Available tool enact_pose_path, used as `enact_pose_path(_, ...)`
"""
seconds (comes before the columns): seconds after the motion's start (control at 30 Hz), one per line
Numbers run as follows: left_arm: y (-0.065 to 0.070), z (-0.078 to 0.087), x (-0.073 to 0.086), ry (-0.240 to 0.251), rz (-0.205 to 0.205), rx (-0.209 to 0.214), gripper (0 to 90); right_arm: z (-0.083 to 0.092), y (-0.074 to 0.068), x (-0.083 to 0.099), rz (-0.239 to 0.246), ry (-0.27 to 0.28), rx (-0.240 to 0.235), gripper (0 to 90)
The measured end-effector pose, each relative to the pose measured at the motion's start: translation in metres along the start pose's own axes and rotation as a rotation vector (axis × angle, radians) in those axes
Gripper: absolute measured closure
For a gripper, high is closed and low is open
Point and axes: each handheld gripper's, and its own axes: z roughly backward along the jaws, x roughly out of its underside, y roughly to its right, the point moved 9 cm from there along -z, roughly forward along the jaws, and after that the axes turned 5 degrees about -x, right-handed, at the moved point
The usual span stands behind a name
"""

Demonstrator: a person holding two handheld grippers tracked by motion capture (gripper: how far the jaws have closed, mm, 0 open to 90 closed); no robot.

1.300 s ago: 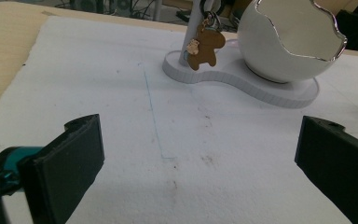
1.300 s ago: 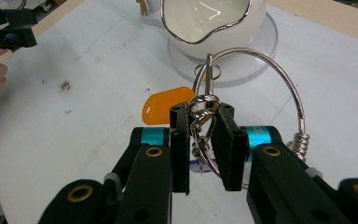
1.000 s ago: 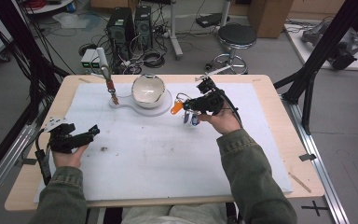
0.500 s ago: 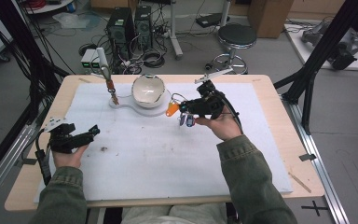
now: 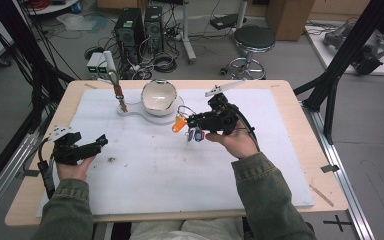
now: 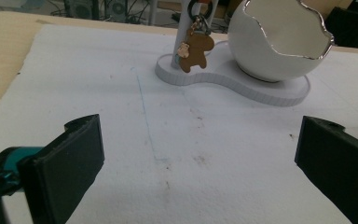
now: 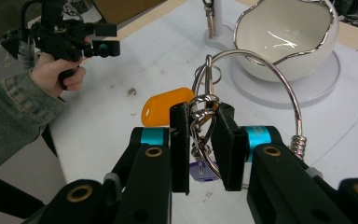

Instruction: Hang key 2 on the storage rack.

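Observation:
My right gripper (image 7: 200,140) is shut on a key ring bunch (image 7: 205,116) held above the white mat. An orange tag (image 5: 179,124) and a small blue tag (image 5: 197,135) hang from the bunch, and a thin wire loop (image 7: 279,79) arcs up from it. Beyond stands a white egg-shaped bowl (image 5: 159,96) on a flat white stand (image 6: 242,84). From the stand's post (image 6: 191,28) hangs a brown bear charm (image 6: 196,51). My left gripper (image 5: 97,145) stays open near the mat's left edge, nothing between its jaws (image 6: 200,154).
A white mat (image 5: 180,170) covers most of the wooden table (image 5: 300,100). The mat carries small dark specks (image 5: 111,160) and a faint blue line (image 6: 144,116). Past the table's far edge are computer towers, cables and a stool (image 5: 254,40).
My right gripper has carried the key ring bunch a little to the left, toward the bowl. The left gripper has barely moved.

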Motion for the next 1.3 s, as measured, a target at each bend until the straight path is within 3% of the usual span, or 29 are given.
enact_pose_path(0.23,0.017,0.004,-0.009,0.023,-0.031,0.041,1.8,-0.005,-0.009,0.004,0.003,-0.012,-0.022,77.5)
enact_pose_path(0.47,0.035,0.007,-0.015,0.032,-0.116,0.081,1.8,-0.011,-0.021,0.003,0.021,-0.016,-0.055,77.5)
enact_pose_path(0.87,0.069,0.013,-0.027,0.061,-0.201,0.177,1.8,-0.019,-0.038,-0.001,0.039,-0.028,-0.107,77.5)
enact_pose_path(1.3,0.104,0.019,-0.035,0.099,-0.265,0.247,1.8,-0.027,-0.054,-0.009,0.056,-0.030,-0.141,77.5)
